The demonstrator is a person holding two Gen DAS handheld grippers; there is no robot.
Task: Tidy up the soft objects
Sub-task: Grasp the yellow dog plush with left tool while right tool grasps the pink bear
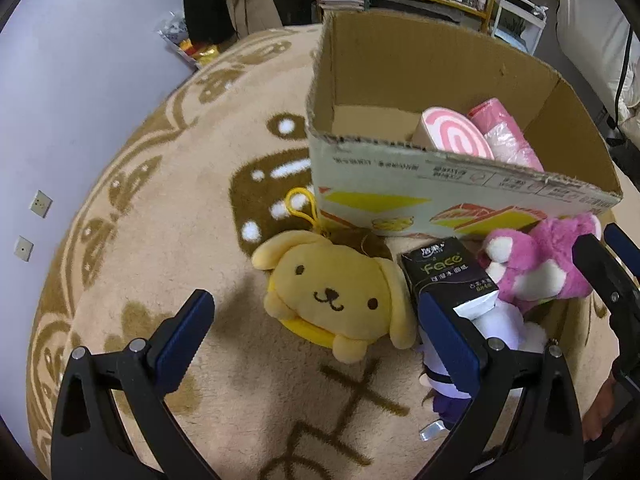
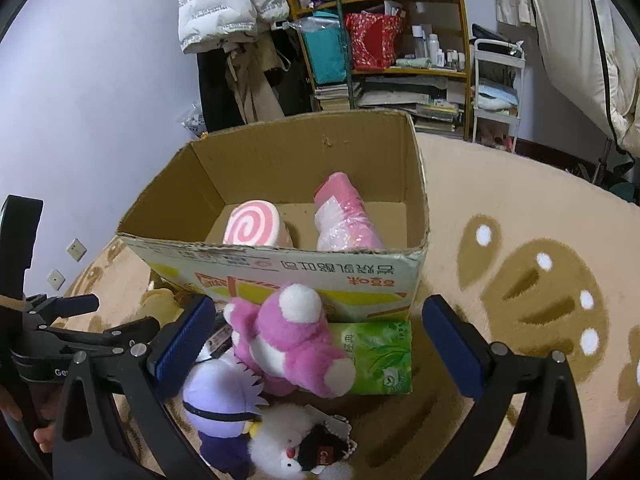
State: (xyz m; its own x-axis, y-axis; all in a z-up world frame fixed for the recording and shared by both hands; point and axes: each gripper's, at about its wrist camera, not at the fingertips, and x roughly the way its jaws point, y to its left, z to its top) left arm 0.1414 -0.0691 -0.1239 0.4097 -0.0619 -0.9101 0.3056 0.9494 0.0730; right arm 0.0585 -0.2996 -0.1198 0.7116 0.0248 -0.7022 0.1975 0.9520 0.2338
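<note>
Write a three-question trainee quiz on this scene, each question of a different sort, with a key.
1. True or false: the box already holds the swirl cushion and a pink roll.
2. Which toy lies between the left tool's open fingers? A) yellow dog B) pink bear C) white plush
3. Fill in: beside the pink bear, against the box front, lies a ______ tissue pack.

Key: 1 true. 2 A. 3 green. The right tool is open too, framing the pink bear.
</note>
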